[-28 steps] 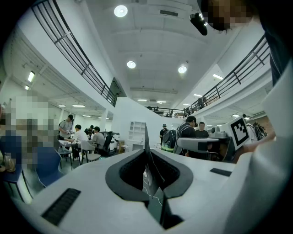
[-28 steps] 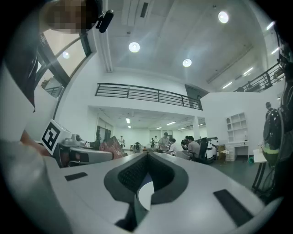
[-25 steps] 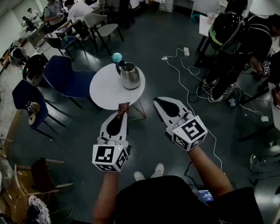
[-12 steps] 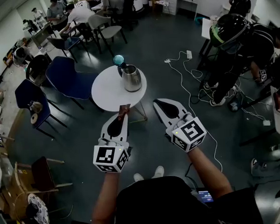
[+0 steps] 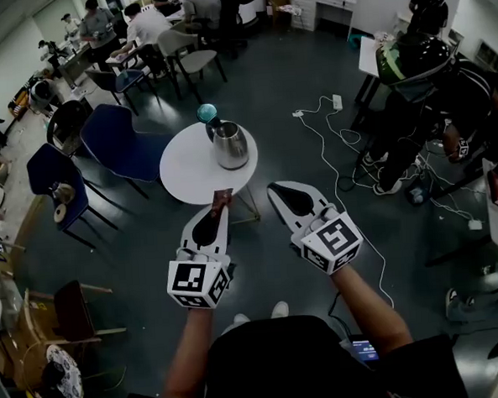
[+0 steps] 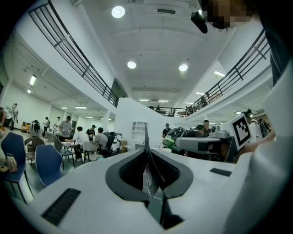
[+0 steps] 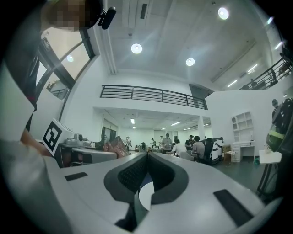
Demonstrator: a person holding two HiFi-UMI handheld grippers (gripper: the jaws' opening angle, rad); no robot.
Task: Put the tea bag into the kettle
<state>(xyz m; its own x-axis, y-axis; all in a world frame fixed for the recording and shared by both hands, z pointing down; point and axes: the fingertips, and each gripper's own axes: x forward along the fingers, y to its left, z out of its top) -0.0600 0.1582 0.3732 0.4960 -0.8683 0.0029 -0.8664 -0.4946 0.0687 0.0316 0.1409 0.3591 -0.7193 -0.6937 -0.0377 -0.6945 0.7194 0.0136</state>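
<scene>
A steel kettle stands on a round white table, with a teal-knobbed lid just behind it. My left gripper is held short of the table's near edge, shut on a brown tea bag that sticks out past its tips. In the left gripper view the tea bag shows edge-on between the closed jaws of the gripper. My right gripper hovers beside it at the same height, shut and empty. The right gripper view also shows the tea bag at left.
Blue chairs stand left of the table. White cables trail over the dark floor to its right. A person in black bends over at the right, and several people sit at desks at the back.
The head view has shifted a little, so table and kettle sit slightly lower and further left. Both grippers keep their pose and the tea bag stays clamped.
</scene>
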